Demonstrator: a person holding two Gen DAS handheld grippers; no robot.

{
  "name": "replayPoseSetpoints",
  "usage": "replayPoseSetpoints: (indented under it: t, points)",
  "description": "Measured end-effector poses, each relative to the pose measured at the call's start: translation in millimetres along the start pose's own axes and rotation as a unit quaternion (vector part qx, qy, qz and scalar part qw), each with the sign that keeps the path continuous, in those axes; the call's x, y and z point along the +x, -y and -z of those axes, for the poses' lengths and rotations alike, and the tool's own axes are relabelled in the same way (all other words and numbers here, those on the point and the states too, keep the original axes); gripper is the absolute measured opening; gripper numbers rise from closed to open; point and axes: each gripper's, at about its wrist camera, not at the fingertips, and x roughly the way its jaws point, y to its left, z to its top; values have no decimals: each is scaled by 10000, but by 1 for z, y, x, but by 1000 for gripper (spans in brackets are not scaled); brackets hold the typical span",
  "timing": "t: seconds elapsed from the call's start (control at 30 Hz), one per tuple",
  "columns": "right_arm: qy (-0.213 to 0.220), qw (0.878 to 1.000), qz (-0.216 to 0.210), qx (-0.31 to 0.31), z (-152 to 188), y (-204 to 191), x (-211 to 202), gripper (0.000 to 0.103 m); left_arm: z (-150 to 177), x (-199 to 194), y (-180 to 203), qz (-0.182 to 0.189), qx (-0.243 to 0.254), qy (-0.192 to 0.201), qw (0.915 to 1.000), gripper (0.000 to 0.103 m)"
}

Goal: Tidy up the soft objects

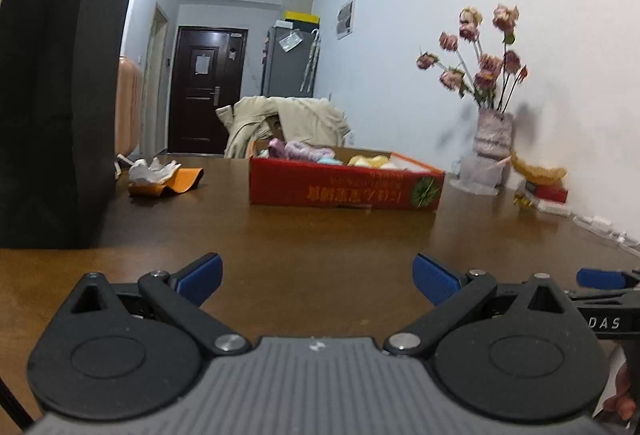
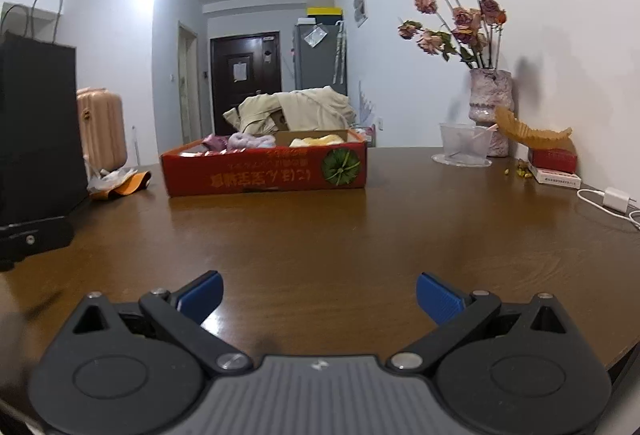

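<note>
A red cardboard box stands on the brown table ahead of both grippers. It holds soft pink, purple, blue and yellow items. It also shows in the right wrist view with the soft items inside. My left gripper is open and empty, low over the table, well short of the box. My right gripper is open and empty too. Its blue fingertip shows at the right edge of the left wrist view.
A tall black paper bag stands at the left. An orange cloth with white crumpled material lies beside it. A vase of dried roses, a plastic cup, small boxes and a white charger sit at the right. A chair with a beige coat is behind the box.
</note>
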Motion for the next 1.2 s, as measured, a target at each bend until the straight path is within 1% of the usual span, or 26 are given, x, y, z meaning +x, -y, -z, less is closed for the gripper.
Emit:
replayPoseSetpoints:
  t: [0.13, 0.37, 0.5, 0.67, 1.2]
  points:
    - [156, 9999, -31, 39, 1, -3, -3, 103, 6, -6, -1, -25, 30, 3, 10000, 103]
    - [104, 9999, 58, 110, 2, -3, 2, 103, 3, -1, -4, 32, -37, 26, 10000, 103]
    - [73, 9999, 17, 143, 1, -1, 3, 103, 4, -1, -3, 54, -31, 27, 10000, 103]
    - [76, 9998, 87, 187, 2, 1, 3, 103, 3, 1, -3, 23, -41, 8, 10000, 103]
    - [82, 9998, 1, 195, 0, 1, 2, 103, 2, 0, -1, 52, -12, 53, 10000, 103]
